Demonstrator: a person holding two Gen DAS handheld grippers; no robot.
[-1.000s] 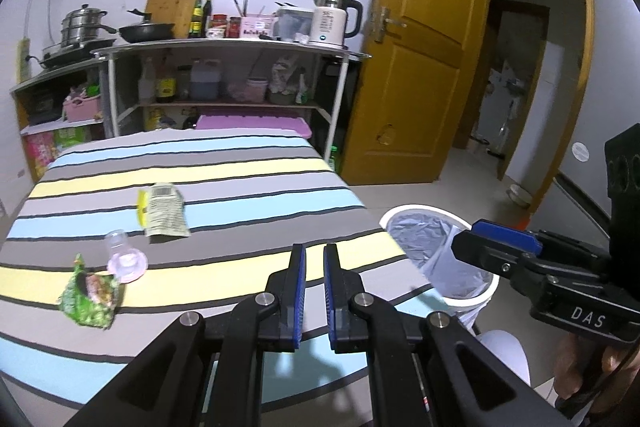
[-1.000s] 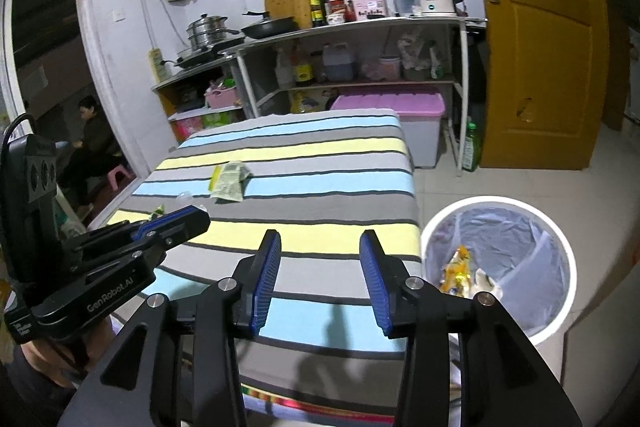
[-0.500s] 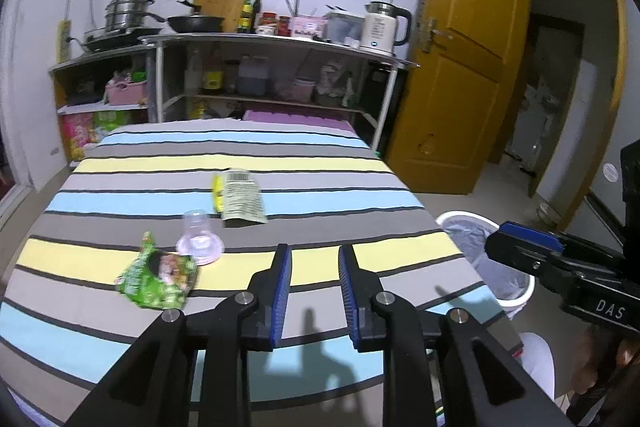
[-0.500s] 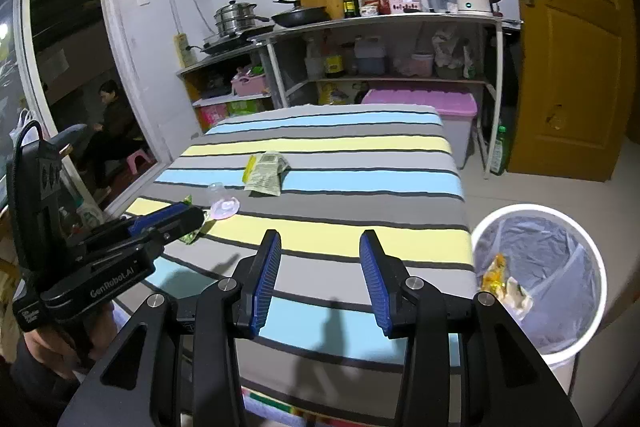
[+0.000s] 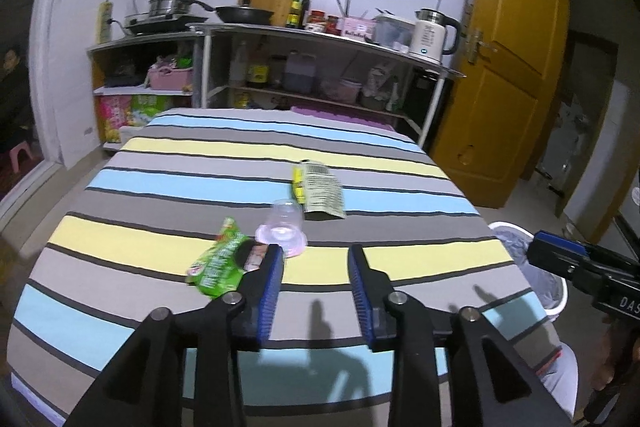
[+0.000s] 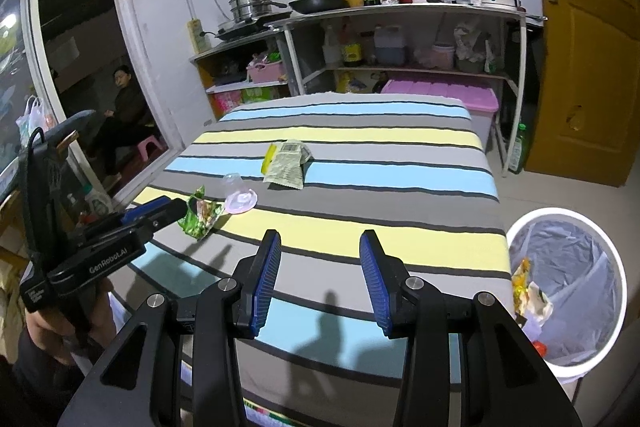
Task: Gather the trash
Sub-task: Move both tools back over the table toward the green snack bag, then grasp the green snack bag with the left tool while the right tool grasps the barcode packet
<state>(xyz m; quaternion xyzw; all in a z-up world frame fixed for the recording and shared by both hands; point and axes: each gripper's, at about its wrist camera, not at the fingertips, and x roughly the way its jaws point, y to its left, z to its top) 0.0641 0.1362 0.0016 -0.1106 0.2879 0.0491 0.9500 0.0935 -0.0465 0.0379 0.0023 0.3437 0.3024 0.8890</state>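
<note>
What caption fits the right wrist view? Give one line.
Open right tool over striped table; green wrapper, plastic cup, lined bin alongside.

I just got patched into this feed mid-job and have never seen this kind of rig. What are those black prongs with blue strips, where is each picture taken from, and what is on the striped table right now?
There is no robot arm here: a person holds a two-finger gripper in each hand, and each gripper carries a wide-angle camera looking along its fingers. The blue strips are the finger pads.

One picture looks out from the left gripper, the other from the right gripper. Each view also catches the other gripper at its edge.

On the striped table lie three pieces of trash: a green snack wrapper, a clear plastic cup lying on its side, and a flat tan packet. A white bin with a bag liner stands on the floor beside the table and already holds some litter.

Neither gripper holds anything. The left jaws have just been opening, with nothing between them, close to the wrapper and cup.
</note>
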